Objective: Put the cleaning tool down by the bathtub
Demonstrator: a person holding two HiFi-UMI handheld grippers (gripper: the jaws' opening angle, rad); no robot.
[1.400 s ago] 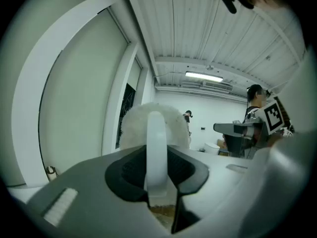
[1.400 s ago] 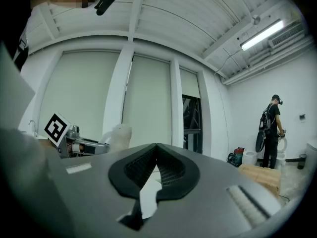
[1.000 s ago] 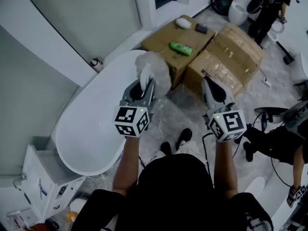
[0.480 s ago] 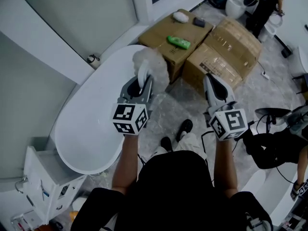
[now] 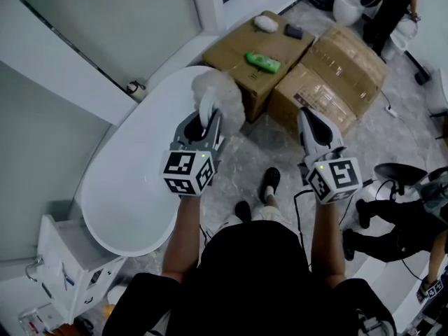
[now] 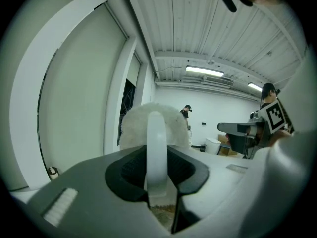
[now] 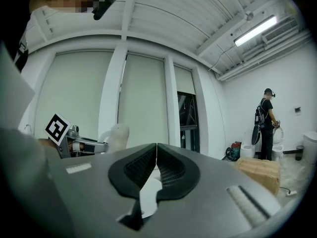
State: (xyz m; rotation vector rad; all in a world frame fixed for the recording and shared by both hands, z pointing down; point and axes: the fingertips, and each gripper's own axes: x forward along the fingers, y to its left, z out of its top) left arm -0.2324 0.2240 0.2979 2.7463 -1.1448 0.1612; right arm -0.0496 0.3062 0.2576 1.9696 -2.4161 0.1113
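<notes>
Left gripper (image 5: pixel 205 123) clamped on white handle of cleaning tool (image 5: pixel 220 94). Fluffy head sticks up past jaws, held in air just off bathtub (image 5: pixel 129 180) rim, at tub end nearest cardboard boxes (image 5: pixel 280 61). Right gripper (image 5: pixel 313 123) jaws together, nothing between, farther from bathtub than left one. Tool not yet down.

Advice, as judgement: lower left gripper slowly to floor (image 5: pixel 248 152) beside bathtub wall. Let fluffy head touch first and keep clear of tub edge. Part jaws only when tool rests, so it does not drop or roll.
</notes>
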